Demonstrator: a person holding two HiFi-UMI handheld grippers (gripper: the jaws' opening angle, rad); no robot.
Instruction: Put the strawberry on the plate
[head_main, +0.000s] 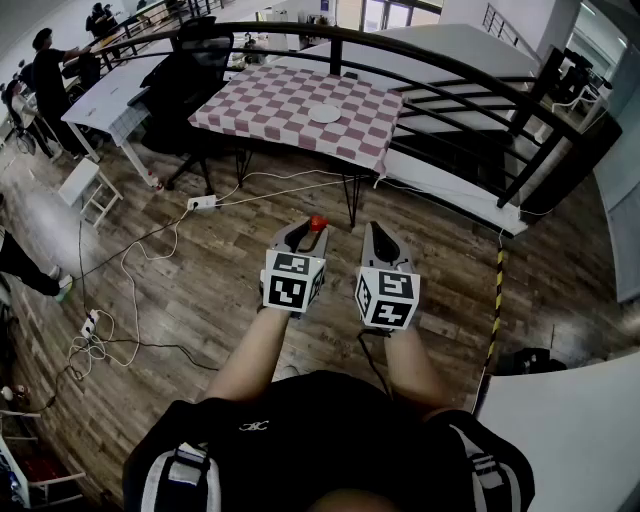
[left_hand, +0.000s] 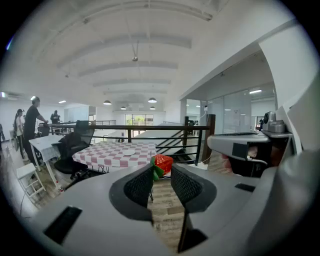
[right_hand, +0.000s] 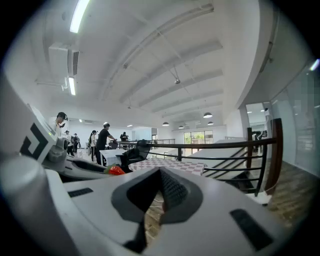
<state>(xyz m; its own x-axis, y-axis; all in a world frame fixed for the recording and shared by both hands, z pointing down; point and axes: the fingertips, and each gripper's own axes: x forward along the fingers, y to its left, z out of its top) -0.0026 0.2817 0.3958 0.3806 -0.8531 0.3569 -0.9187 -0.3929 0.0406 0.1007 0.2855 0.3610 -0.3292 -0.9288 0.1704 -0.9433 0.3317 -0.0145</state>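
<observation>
My left gripper (head_main: 308, 232) has its jaws pinched on the strawberry (head_main: 318, 222), right out at the tips. In the left gripper view the red body (left_hand: 163, 164) sits between the two dark pads and pokes above them, with its green cap turned towards the left-hand pad. The grip looks shallow, so I judge it could slip if I swing fast.

What the next move turns on is the plate (head_main: 324, 114). It lies straight ahead of those jaws and well apart from them, near the middle of the checkered bench (head_main: 270, 100). From the left gripper view it shows just left of the strawberry and farther off (left_hand: 129, 152). I am standing on the wooden floor, away from the bench, so I judge I must walk forward before any reach counts.

My right gripper (head_main: 378, 238) is just beside the left one, jaws pressed together on nothing. The left is the one that carries, and it points more squarely at the plate.

Around the route, white cables (head_main: 130, 260) and a power strip (head_main: 202, 203) lie on the floor to my left front, near the bench legs. A black office chair (head_main: 190, 70) stands at the bench's left end, and a dark railing (head_main: 440, 60) curves behind it. The near edge of the bench facing me looks free, and the plate looks bare.
</observation>
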